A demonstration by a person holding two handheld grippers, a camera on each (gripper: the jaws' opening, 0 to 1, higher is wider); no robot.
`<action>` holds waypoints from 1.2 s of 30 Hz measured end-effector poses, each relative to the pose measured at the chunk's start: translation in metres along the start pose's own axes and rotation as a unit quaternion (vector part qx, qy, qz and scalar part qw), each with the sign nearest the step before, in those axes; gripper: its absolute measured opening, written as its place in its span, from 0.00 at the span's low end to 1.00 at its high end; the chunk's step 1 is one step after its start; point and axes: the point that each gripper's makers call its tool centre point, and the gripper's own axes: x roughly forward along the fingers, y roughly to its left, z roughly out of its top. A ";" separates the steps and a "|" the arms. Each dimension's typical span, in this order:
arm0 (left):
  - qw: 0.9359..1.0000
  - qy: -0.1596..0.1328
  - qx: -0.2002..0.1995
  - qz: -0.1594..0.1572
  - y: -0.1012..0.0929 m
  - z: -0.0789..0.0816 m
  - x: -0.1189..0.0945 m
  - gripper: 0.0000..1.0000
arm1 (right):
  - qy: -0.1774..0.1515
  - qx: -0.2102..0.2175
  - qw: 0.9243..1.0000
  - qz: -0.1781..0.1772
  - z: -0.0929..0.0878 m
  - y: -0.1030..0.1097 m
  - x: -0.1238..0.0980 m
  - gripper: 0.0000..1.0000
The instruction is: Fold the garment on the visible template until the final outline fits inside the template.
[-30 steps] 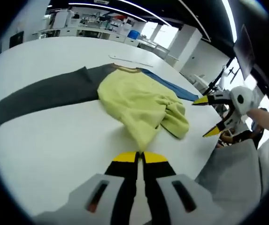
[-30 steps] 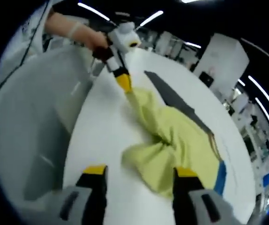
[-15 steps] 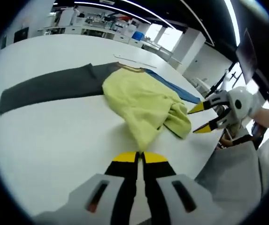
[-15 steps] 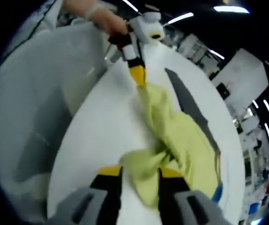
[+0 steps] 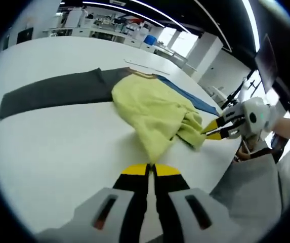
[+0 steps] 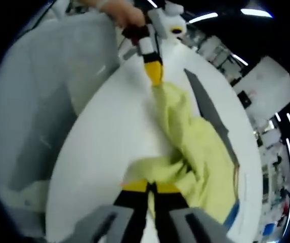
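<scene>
The crumpled yellow-green knit garment (image 5: 152,114) lies on the white table (image 5: 48,147), its long axis running from the collar end at the far side down to a narrow corner at the near edge. Part of it rests over the dark grey and blue flat template (image 5: 58,93), whose grey strip stretches well out to one side and whose blue strip shows past the other side of the cloth. In the right gripper view the garment (image 6: 195,147) is bunched in the middle, one stretched end leading up toward the left gripper (image 6: 154,76).

The table has broad bare white surface beside the garment on the grey-strip side; on the opposite side the cloth sits close to the table edge, with a grey fabric surface (image 6: 43,96) beyond it.

The left gripper (image 5: 150,169) has its yellow-tipped jaws pressed together on the garment's near corner. The right gripper (image 5: 213,130) comes in low and level from the side, a hand (image 5: 286,126) behind it, jaws nearly closed on the bunched fold. In its own view the right gripper (image 6: 151,187) is clenched on that fold.
</scene>
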 end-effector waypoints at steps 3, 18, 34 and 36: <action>1.000 -0.001 -0.001 0.001 0.000 0.000 0.000 0.00 | -0.010 0.021 1.000 -0.003 0.003 -0.005 -0.005 0.00; 1.000 -0.010 -0.006 0.013 0.008 0.002 0.000 0.00 | -0.020 0.047 0.998 -0.031 -0.001 -0.063 -0.020 0.00; 1.000 -0.009 -0.017 0.021 0.016 0.001 0.001 0.00 | -0.015 0.105 0.994 -0.026 -0.012 -0.096 0.018 0.00; 1.000 -0.009 -0.020 0.022 0.016 0.001 0.001 0.00 | -0.015 0.112 0.993 -0.026 -0.012 -0.097 0.021 0.00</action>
